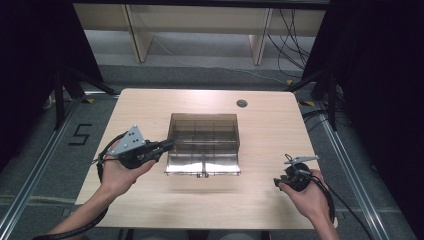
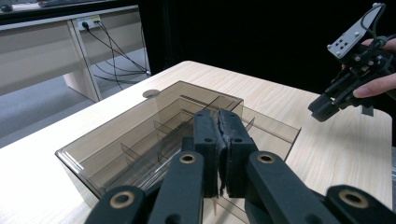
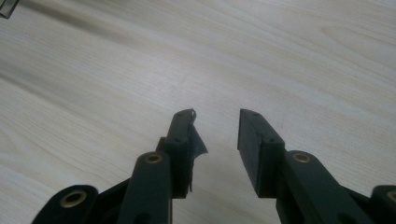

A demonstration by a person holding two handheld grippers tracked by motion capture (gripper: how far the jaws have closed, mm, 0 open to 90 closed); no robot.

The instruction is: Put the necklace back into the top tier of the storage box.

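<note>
A smoky clear box (image 1: 203, 145) with dividers sat mid-counter (image 1: 150, 200). The left gripper (image 1: 167, 145) hovered at its left edge, jaws pressed together on nothing. The right gripper (image 1: 276, 182) hung over bare wood near the right corner, jaws apart, empty.

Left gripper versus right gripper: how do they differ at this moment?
The left gripper has its jaws pressed shut; the right gripper has its jaws apart with nothing between them. The left sits at the smoky translucent divided plastic box; the right hovers over bare light wooden table. Both are black and hand-held.
</note>
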